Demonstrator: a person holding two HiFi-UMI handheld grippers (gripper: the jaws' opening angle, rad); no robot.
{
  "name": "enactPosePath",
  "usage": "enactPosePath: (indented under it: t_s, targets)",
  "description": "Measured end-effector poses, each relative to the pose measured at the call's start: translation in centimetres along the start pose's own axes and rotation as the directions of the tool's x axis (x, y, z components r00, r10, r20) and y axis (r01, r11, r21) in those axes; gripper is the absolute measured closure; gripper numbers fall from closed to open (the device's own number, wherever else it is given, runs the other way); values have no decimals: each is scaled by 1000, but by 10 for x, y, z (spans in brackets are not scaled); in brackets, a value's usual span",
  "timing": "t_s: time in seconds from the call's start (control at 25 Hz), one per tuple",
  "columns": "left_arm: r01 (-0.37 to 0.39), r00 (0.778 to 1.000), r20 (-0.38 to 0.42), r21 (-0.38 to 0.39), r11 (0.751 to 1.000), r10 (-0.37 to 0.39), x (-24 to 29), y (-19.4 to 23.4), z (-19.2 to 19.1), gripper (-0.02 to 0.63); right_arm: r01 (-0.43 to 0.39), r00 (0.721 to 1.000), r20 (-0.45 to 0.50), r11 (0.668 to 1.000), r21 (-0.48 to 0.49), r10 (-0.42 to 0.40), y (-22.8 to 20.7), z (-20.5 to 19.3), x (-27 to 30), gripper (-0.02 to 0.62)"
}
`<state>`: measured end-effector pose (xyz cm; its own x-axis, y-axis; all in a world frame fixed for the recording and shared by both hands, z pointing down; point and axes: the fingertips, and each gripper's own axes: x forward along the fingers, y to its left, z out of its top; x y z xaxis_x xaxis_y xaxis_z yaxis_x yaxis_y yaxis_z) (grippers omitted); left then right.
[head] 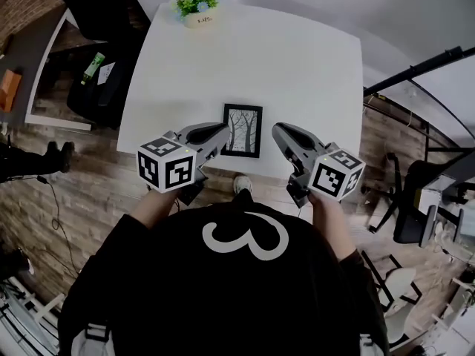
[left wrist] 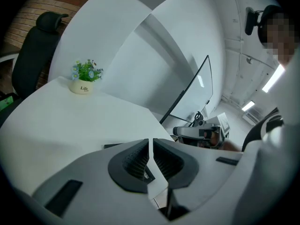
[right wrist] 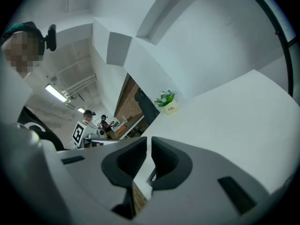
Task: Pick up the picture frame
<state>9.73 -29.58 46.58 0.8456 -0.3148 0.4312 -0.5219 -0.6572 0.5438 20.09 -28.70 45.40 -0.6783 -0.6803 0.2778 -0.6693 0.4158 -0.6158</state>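
You're on the approach, left gripper (head: 221, 132) and right gripper (head: 279, 133) pinched together, empty, at nine and three o'clock of the flat black rectangular picture frame (head: 243, 130); spread the jaws next.

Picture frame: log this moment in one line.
picture frame flat on white table | left gripper shut, empty | right gripper shut, empty

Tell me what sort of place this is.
Probably an office or studio workspace: a white table with a small potted plant, a black office chair beside it, and ceiling strip lights overhead.
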Motion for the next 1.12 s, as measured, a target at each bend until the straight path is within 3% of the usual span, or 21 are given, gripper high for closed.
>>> enactPosePath:
  t_s: [0.48,0.52,0.6,0.68,1.12]
  targets:
    - [-110,994,-32,-105,988,108,21,55,-30,586,20,986,-167,999,24,-16,-41,-40,36,566]
    - [-115,993,-42,-108,988,111,23,58,-34,584,23,982,-189,1000,18,-19,-43,-46,38,559]
    - [-121,991,-71,-109,987,114,28,60,-43,542,29,971,-236,1000,4,-28,-46,-58,42,486]
    - [-131,988,-98,-111,985,120,33,63,-53,502,51,960,-274,999,-12,-52,-52,-69,46,481]
    - [-192,969,-177,-113,975,170,48,79,-80,476,182,920,-349,983,-28,-180,-83,-97,60,474]
